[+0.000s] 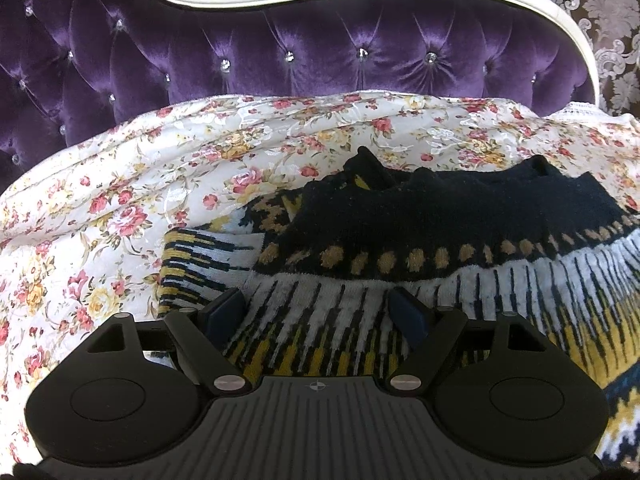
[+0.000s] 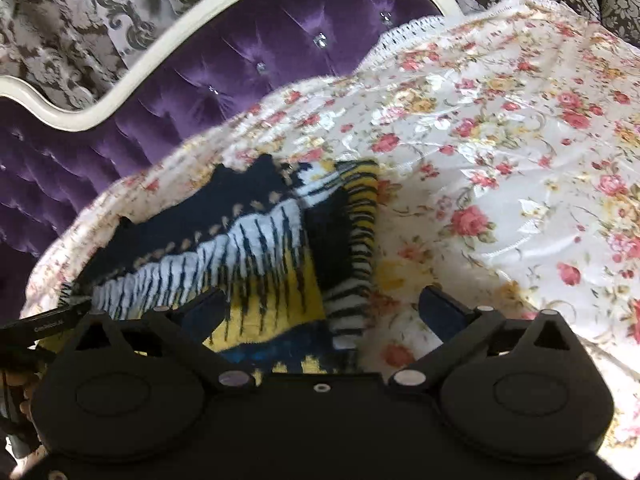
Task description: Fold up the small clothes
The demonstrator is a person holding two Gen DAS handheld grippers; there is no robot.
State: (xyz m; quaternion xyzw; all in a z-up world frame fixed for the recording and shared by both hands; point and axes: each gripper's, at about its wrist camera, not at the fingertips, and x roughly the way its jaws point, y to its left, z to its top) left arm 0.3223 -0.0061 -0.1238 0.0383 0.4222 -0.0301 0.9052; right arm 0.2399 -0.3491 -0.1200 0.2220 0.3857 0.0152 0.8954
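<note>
Left wrist view: the left tool (image 1: 320, 308), spread apart, hovers over the knit garment (image 1: 420, 240) on the floral bedspread (image 1: 120, 200); purple headboard (image 1: 280, 52) far. Right tool (image 2: 320, 308) gapes too, bedspread free to its right.

Black left gripper (image 1: 318, 306), blue pads, silver screws, ribbed grey base, matching black right gripper (image 2: 326, 308)

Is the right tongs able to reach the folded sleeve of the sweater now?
Probably yes. The right tongs are open, and the sleeve lies just ahead on the sweater, nothing between.
</note>
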